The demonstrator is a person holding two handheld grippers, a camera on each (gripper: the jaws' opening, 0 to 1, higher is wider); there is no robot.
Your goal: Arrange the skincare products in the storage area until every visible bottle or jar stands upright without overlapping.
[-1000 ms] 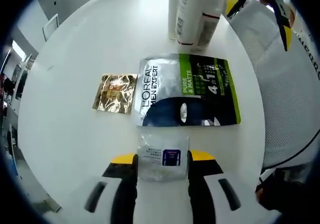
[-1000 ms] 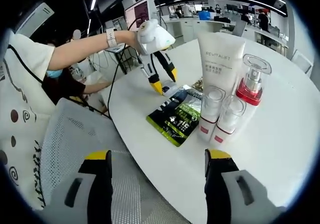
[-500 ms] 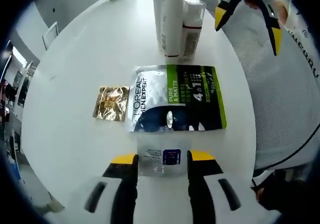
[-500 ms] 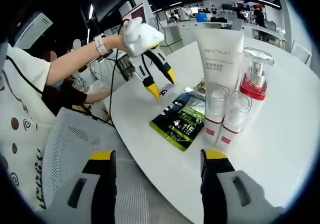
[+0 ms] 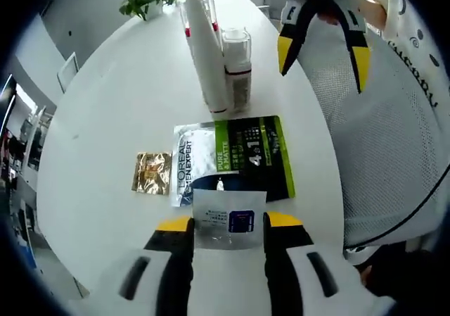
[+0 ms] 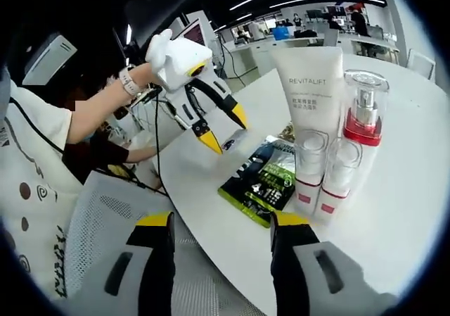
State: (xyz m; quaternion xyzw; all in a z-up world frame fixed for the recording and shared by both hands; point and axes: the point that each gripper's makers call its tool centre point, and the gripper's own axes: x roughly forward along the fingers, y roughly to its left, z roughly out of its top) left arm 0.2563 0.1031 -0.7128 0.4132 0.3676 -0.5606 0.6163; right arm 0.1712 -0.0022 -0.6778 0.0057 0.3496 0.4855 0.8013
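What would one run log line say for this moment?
left gripper: shut on clear sachet, lifted | right gripper: open, empty | mask pouch: flat on table | bottles: upright

Sachet (image 5: 229, 219) in the left gripper (image 5: 228, 226): print too small to read, lower edge hidden between the jaws. It also covers the near edge of the mask pack (image 5: 235, 158). Tube (image 5: 204, 52) hides most of the pump bottle behind it; gold packet (image 5: 151, 172) label is unreadable.

tube (image 6: 307, 77): 1 | small bottles (image 6: 311, 162): 2 | pump bottle (image 6: 364, 122): 1 | sachets (image 5: 237, 156): 3
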